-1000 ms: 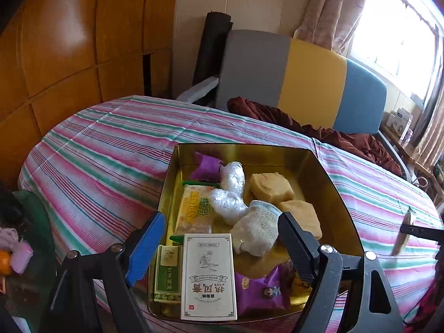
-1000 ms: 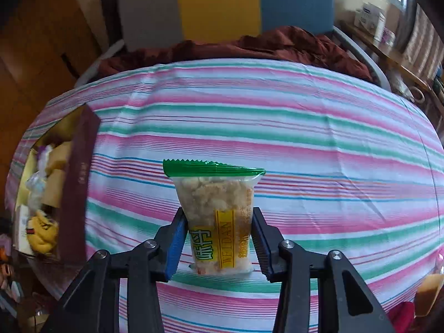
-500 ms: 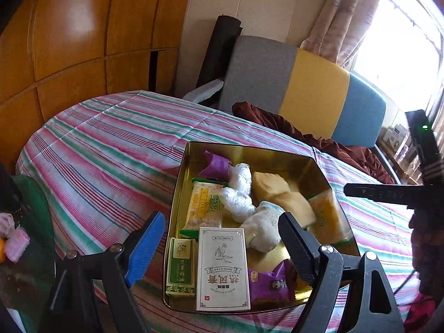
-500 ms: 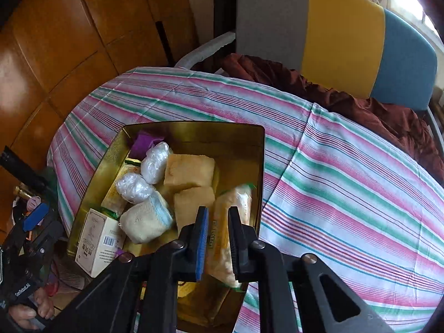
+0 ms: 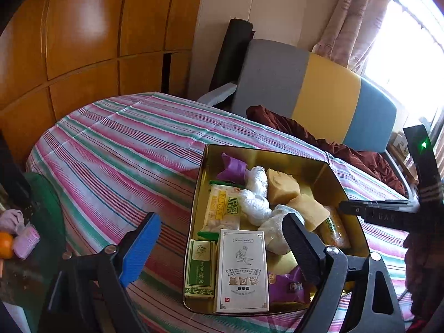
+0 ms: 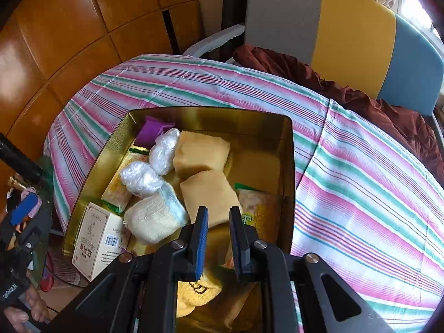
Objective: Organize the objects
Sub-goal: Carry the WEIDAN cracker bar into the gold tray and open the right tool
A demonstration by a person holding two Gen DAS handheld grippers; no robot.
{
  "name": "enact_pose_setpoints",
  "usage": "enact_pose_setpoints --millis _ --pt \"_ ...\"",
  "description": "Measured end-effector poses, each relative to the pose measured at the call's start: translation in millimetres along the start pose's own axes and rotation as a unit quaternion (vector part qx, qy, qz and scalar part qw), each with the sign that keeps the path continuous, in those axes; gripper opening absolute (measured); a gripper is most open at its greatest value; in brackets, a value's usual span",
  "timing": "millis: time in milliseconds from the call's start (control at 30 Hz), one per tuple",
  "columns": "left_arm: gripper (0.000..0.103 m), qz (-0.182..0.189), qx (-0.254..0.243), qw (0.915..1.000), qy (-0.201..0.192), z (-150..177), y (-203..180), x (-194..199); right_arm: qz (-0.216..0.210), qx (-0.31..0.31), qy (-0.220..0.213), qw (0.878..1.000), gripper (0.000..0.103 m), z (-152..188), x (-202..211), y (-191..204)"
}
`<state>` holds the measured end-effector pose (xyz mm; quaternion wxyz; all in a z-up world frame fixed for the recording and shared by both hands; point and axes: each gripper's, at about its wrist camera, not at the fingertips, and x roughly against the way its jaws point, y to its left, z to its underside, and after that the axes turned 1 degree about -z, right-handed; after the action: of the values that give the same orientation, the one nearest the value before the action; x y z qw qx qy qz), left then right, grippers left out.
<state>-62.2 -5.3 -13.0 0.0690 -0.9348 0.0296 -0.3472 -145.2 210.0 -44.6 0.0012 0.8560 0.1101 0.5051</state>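
Snack packet, green-topped and printed yellow, lies inside the gold tin against its right wall, just beyond our right tongs, whose jaws stand a narrow gap apart with nothing between them; we judge the packet has been let go. Our left tongs hang wide open and hold nothing, poised over the tin's near end above the white box and the slim green box. Outward from the right tongs, at about eleven o'clock, sit two tan sponge-like blocks, a white mesh-wrapped lump and two clear-wrapped balls; a purple wrapper lies in the far corner. The tin rests on the striped cloth of the desk, with a chair at twelve o'clock. To finish this step well, we should lift the right tongs straight up and clear of the tin's wall before swinging away, so the packet is not dragged out.
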Motion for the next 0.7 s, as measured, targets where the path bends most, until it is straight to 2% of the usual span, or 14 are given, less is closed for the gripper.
enact_pose_setpoints --millis 67,267,400,467,600,700 --pt "0.092 -0.009 -0.005 0.9999 -0.003 0.9 -1.4 3.3 0.006 0.0 -0.005 1.0 0.015 7.6 0.2 4.5" --pt "0.103 -0.025 -0.015 0.9995 -0.009 4.2 -5.1 12.9 0.03 -0.019 -0.043 0.998 0.029 31.4 16.0 11.6" --pt "0.103 -0.035 -0.023 0.9991 -0.012 8.4 -11.5 19.8 0.055 -0.026 -0.076 0.995 0.049 48.4 32.6 14.3" --pt "0.103 -0.037 -0.029 0.9988 -0.011 11.1 -16.9 22.2 0.066 -0.032 -0.087 0.993 0.051 56.7 40.5 13.1" --pt "0.103 -0.027 -0.04 0.9987 -0.016 19.1 -26.7 29.2 0.088 -0.048 -0.11 0.989 0.065 72.3 54.6 9.6" --pt "0.103 -0.015 -0.038 0.9991 -0.015 24.7 -31.9 33.7 0.104 -0.059 -0.123 0.985 0.067 83.3 61.6 8.1"
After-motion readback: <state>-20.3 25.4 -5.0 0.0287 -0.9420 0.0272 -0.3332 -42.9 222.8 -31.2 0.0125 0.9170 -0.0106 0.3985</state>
